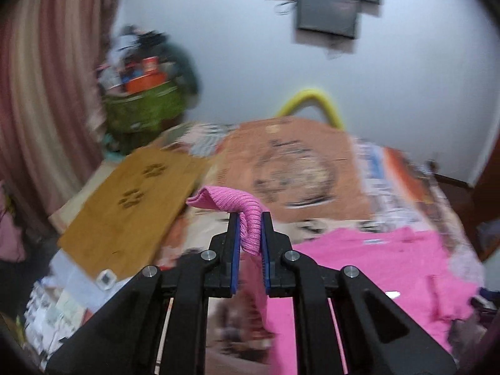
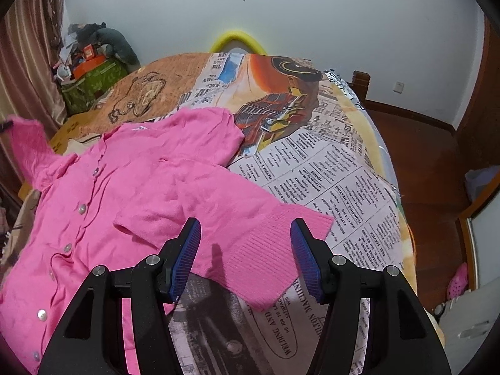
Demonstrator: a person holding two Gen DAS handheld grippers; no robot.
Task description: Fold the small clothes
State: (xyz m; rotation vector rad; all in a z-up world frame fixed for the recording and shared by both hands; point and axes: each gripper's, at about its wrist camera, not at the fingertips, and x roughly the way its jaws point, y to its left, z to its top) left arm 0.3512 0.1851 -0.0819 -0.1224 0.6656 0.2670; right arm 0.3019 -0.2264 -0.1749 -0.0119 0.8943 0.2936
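I'm holding right hand-held gripper point(image 2: 245, 256) unclenched over the right cuff point(image 2: 278, 250) (sleeve running up-left); left hand-held gripper point(image 1: 250, 231) clamping the other cuff point(image 1: 237, 215).

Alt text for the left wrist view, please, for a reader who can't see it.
The left gripper is shut on the ribbed cuff of a pink cardigan, lifting that sleeve above a bed covered in a newspaper-print blanket. The picture is motion-blurred; a yellow-brown mat lies to the left.
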